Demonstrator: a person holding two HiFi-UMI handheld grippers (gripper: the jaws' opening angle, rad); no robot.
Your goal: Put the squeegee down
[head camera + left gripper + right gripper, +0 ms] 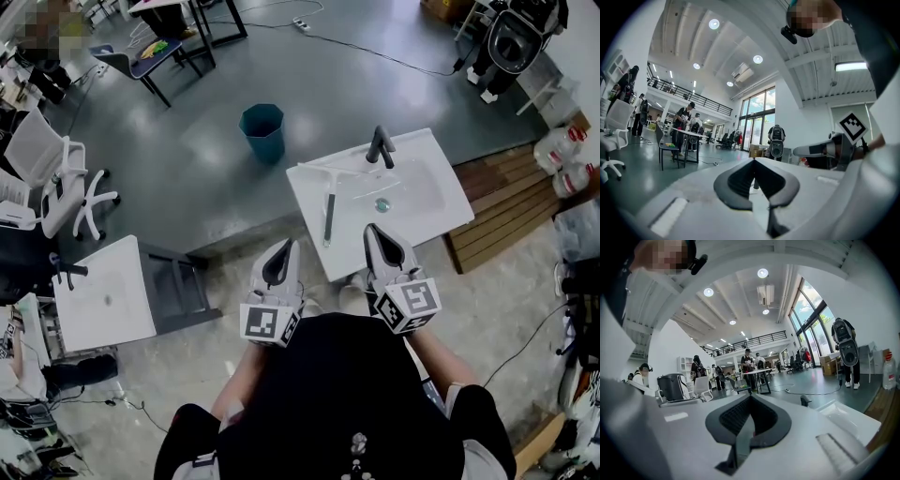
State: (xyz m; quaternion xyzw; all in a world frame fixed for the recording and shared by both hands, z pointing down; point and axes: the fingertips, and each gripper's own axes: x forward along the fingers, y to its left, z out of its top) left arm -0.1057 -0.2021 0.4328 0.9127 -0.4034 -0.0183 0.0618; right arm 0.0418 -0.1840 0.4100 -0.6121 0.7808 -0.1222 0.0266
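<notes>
Squeegee [329, 214] lies on the sink [441, 211], handle toward its near edge.

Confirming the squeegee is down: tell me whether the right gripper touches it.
Apart. Head view: bare sink shows between the shut right gripper and the squeegee.

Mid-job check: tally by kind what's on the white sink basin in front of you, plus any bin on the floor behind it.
Squeegee: 1, lying flat on the basin
Faucet: 1
Drain: 1
Teal waste bin: 1
Total: 4
</notes>
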